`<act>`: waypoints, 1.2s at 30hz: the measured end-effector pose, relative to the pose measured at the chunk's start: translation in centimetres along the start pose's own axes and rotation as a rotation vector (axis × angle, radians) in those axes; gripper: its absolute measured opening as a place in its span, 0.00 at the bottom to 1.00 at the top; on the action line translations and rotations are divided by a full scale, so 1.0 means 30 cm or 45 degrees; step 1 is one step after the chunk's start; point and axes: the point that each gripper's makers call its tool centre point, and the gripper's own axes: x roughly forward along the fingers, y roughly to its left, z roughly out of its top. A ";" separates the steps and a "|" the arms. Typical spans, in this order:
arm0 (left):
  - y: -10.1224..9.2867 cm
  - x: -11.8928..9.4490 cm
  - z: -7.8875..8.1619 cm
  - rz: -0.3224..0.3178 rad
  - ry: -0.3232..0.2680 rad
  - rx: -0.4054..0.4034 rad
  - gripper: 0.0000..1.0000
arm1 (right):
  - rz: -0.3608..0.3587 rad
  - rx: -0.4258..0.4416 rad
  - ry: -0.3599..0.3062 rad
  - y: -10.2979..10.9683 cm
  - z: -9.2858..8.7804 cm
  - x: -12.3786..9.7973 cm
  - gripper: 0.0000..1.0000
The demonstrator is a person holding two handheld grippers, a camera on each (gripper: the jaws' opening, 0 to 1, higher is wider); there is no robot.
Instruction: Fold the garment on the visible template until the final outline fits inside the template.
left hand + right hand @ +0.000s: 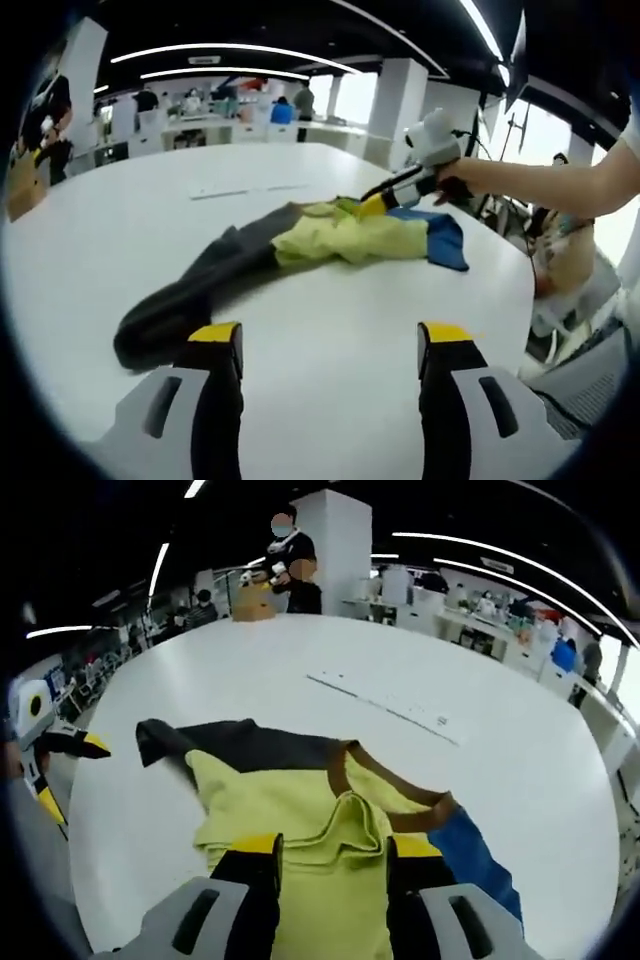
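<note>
The garment [330, 240] lies crumpled on the tabletop [330, 360], its long axis running from the dark end near your left tool [330, 350] to the yellow-and-blue end at your right tool [330, 855]. Right pinches the yellow fabric; left hangs wide, holding nothing. No writing is readable.

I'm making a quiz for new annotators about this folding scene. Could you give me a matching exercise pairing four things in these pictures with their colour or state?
Things:
1. garment's middle section
2. garment's dark sleeve
3. right gripper
4. left gripper

States:
A. open above bare table
B. yellow-green
C. dark grey, stretched across the table
D. jaws around a fabric fold

Pairs: 1-B, 2-C, 3-D, 4-A
</note>
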 end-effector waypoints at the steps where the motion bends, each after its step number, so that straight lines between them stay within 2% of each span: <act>1: -0.001 0.003 0.004 0.001 -0.002 -0.003 0.66 | 0.013 0.007 -0.009 0.013 0.001 -0.012 0.41; 9: -0.016 0.046 0.069 0.003 -0.047 -0.010 0.60 | 0.054 -0.013 -0.059 0.116 0.001 -0.096 0.45; 17: -0.045 0.099 0.087 -0.020 -0.031 -0.005 0.54 | 0.131 -0.035 -0.066 0.225 -0.029 -0.148 0.45; 26: -0.063 0.161 0.118 -0.026 -0.044 -0.037 0.46 | 0.213 -0.013 -0.057 0.320 -0.080 -0.145 0.38; 31: -0.075 0.203 0.133 -0.031 -0.045 -0.050 0.42 | 0.239 -0.002 -0.041 0.353 -0.108 -0.124 0.29; 36: -0.091 0.246 0.141 -0.039 -0.041 -0.066 0.38 | 0.249 0.013 -0.039 0.370 -0.119 -0.099 0.27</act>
